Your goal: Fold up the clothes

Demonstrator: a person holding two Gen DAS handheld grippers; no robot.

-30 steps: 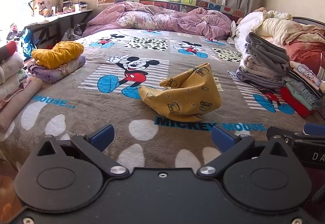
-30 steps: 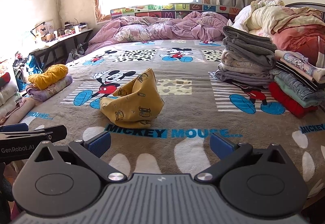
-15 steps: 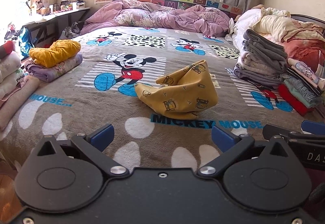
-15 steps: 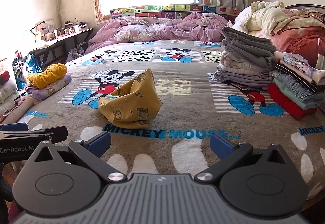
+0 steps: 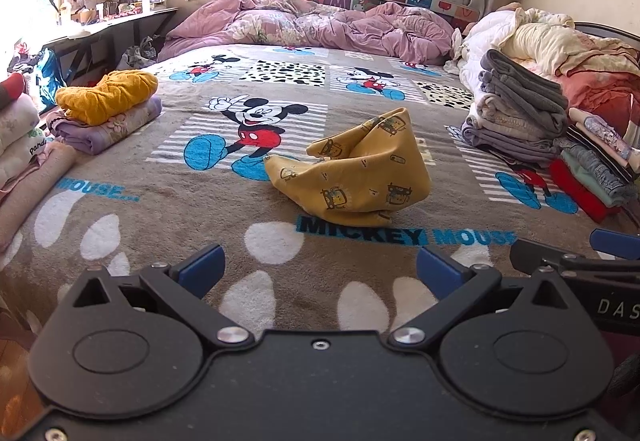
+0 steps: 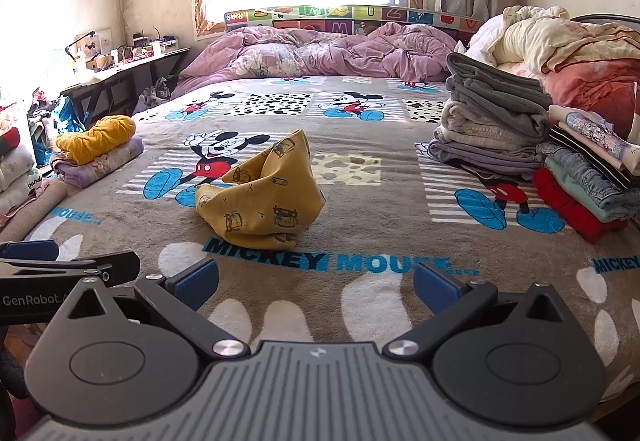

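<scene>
A crumpled yellow garment with small cartoon prints point(image 5: 356, 177) lies in a heap on the Mickey Mouse blanket point(image 5: 168, 209), near the middle of the bed; it also shows in the right wrist view point(image 6: 262, 197). My left gripper point(image 5: 320, 269) is open and empty, held above the bed's near edge, well short of the garment. My right gripper point(image 6: 316, 283) is open and empty too, beside the left one. Each gripper shows at the edge of the other's view.
Folded grey clothes point(image 5: 516, 113) and a mixed folded pile point(image 5: 592, 169) stand at the right. A mustard and lilac stack point(image 5: 106, 109) and more folded piles point(image 5: 16, 145) sit at the left. A rumpled purple duvet point(image 5: 312, 25) lies at the back.
Both cameras have drifted slightly back and up, so the yellow garment sits a little farther away. Both grippers stay open and nothing on the bed has moved.
</scene>
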